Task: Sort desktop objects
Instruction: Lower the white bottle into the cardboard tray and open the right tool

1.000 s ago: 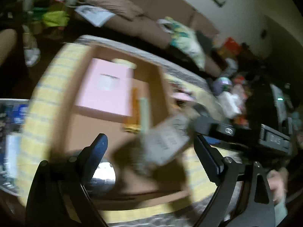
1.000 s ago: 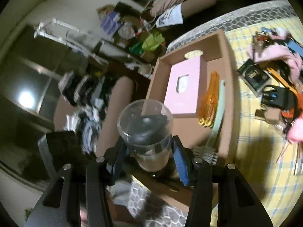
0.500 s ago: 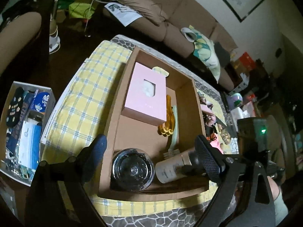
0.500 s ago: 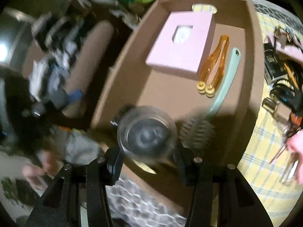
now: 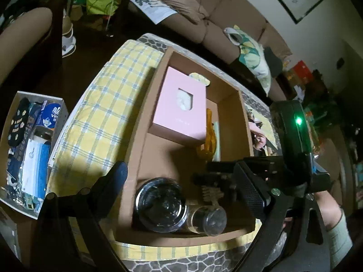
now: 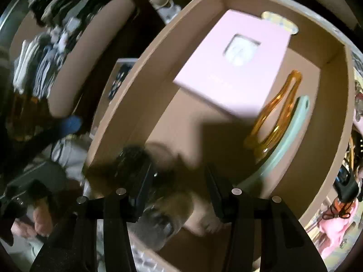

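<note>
A cardboard box (image 5: pixel 145 122) lies on a yellow checked cloth (image 5: pixel 102 117). It holds a pink tissue box (image 5: pixel 179 111), orange clips (image 5: pixel 208 140), a mint brush (image 6: pixel 288 136) and a wide glass jar (image 5: pixel 160 204) in its near left corner. My right gripper (image 6: pixel 178 184) is shut on a clear cup (image 6: pixel 163 206), blurred here. In the left wrist view that clear cup (image 5: pixel 208 218) sits low in the box right beside the jar. My left gripper (image 5: pixel 180 172) hangs open above the box's near end with nothing between its fingers.
A white bin (image 5: pixel 13 104) of socks and bottles stands on the floor to the left. Pink and dark clutter (image 6: pixel 338 222) lies on the cloth right of the box. A sofa (image 5: pixel 204 29) runs behind. A person's hand (image 5: pixel 329 206) holds the right tool.
The right gripper tipped downward and carried the clear cup down into the box's near end, next to the jar. The left gripper shifted a little and its view steadied.
</note>
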Tool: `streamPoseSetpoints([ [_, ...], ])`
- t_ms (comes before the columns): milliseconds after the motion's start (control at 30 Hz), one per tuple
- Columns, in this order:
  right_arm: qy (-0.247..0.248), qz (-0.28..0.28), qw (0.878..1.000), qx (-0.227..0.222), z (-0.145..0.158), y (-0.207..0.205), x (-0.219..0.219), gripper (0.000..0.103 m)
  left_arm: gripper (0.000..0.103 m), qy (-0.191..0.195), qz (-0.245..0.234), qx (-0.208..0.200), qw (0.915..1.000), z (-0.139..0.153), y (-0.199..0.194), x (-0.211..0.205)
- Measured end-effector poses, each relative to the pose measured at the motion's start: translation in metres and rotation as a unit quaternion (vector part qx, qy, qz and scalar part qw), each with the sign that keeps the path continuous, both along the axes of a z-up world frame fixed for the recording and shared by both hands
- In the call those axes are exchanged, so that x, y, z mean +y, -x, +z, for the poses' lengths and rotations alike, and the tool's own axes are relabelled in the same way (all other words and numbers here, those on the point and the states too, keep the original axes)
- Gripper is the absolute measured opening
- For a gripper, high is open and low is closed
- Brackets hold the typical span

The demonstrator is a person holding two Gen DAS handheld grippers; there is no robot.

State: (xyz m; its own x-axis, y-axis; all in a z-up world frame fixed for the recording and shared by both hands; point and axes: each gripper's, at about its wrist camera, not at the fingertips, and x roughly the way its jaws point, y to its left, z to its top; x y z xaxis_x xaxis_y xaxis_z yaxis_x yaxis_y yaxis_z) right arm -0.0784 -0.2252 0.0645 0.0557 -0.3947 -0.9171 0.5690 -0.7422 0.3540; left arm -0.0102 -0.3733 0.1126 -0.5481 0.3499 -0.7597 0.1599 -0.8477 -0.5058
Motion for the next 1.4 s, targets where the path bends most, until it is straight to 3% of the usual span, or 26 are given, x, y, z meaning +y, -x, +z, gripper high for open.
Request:
streamPoseSetpoints([
  [100,0.038,-0.033,0.999,0.000,0.008,0.008,0.018,0.051,0.097,0.000,0.003,-0.002,1.0000,-0.001,0.000,-0.006],
  [200,0.066,-0.041,0.997,0.012,0.021,-0.001,0.042,0.062,0.097,-0.003,-0.003,-0.002,1.0000,-0.001,0.000,-0.009],
  [333,0.083,-0.014,0.995,0.046,0.039,-0.039,0.066,0.062,0.097,-0.009,0.001,0.000,1.0000,0.000,-0.002,-0.013],
  [600,0.032,0.028,0.994,0.098,0.023,-0.085,0.036,0.062,0.097,-0.019,0.000,0.004,0.9998,0.003,-0.005,-0.007],
  [667,0.037,0.032,0.994,0.097,0.018,-0.088,0.033,0.055,0.097,-0.017,-0.003,0.006,0.9998,0.004,-0.006,-0.004],
  [833,0.027,0.040,0.991,0.125,0.018,-0.084,0.027,0.050,0.097,-0.015,-0.006,0.001,0.9999,0.001,-0.004,-0.002],
  [1133,0.066,-0.032,0.995,0.073,0.004,-0.008,0.033,0.047,0.097,-0.016,0.000,-0.002,0.9999,-0.002,0.001,-0.008],
  [1400,0.010,0.000,0.999,0.040,-0.019,0.003,0.008,0.047,0.097,-0.015,0.004,-0.009,0.9998,-0.007,0.003,-0.014],
])
